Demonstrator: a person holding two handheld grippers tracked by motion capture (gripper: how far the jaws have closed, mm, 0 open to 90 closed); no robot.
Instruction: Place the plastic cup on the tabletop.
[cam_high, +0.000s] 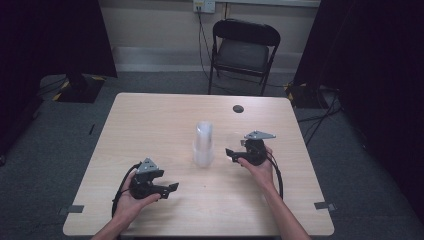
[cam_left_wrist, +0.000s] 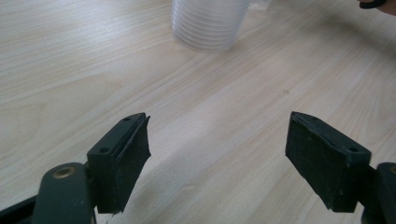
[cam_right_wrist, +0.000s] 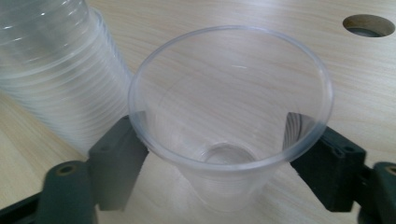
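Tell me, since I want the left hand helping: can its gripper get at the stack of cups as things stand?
Probably yes. The left gripper has its fingers spread wide, and bare table lies between them and the stack of cups, with nothing in the way.

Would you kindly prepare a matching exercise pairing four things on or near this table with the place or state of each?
Things:
1. single clear cup
2. stack of clear cups
3. left gripper
4. folding chair

Places or states:
A. open over bare wood, nothing between its fingers
B. on the floor beyond the table's far edge
C. upright between the right gripper's fingers
D. standing near the table's middle

Pairs: 1-C, 2-D, 3-A, 4-B
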